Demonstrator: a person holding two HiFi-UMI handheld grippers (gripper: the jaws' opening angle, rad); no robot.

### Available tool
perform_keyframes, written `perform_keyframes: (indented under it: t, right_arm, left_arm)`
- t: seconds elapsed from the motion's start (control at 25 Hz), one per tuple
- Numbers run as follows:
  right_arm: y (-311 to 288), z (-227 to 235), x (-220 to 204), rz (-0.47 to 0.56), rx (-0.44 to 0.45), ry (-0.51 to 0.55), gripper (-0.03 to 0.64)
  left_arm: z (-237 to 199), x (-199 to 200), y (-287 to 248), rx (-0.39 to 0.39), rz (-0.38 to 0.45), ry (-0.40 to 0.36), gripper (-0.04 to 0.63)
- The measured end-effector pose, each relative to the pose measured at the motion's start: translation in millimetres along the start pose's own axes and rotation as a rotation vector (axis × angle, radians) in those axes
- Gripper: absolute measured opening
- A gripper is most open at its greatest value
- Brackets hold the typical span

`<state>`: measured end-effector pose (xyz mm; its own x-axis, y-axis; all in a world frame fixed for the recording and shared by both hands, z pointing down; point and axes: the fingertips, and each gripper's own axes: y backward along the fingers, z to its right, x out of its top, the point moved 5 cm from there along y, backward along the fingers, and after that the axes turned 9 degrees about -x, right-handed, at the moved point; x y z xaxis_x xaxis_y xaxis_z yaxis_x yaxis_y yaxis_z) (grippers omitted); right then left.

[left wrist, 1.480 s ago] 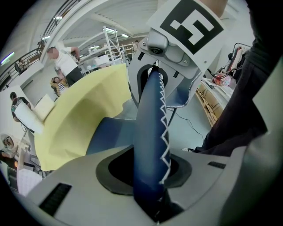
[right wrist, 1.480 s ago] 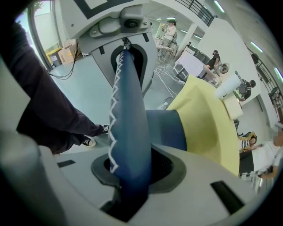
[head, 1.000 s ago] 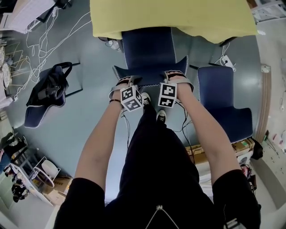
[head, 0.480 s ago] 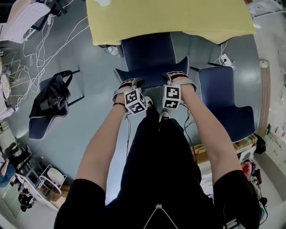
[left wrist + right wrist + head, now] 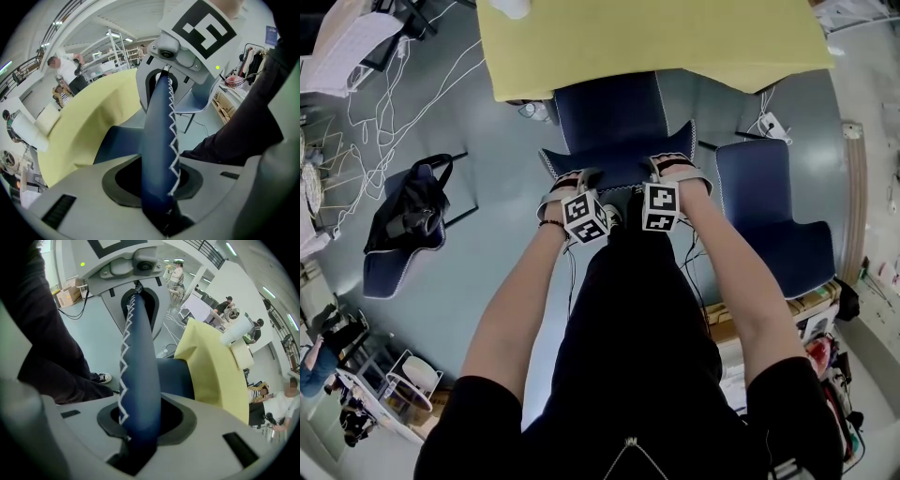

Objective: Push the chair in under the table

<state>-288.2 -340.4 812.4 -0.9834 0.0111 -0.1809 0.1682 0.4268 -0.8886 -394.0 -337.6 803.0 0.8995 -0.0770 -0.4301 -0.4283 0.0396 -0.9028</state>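
Left tongs and right tongs are clamping the chair backrest (jaws part-closed). The seat is advancing further under the bench at 12 o'clock.

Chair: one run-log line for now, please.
left gripper: shut on chair backrest | right gripper: shut on chair backrest | chair seat: partly under yellow table

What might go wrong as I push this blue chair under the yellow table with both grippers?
The left gripper and right gripper pinch only the thin top edge of the chair back, so a hard shove might slip them off. The chair may also snag the white cable lying on the floor by the table.
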Motion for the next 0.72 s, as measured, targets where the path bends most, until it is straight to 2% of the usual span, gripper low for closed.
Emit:
perform_keyframes:
  t: [0.48,0.72]
  right_arm:
    - [-0.6,1.5,0.1,0.005,-0.006,0.012,0.104]
    - [-15.3,31.7,-6.0,-0.003,0.008,0.003,0.106]
  left_arm:
    - [-2.4,0.4,0.0,0.000,-0.009,0.001,0.100]
    - [-34.6,7.0,-4.3,0.022,-0.011,0.015,0.098]
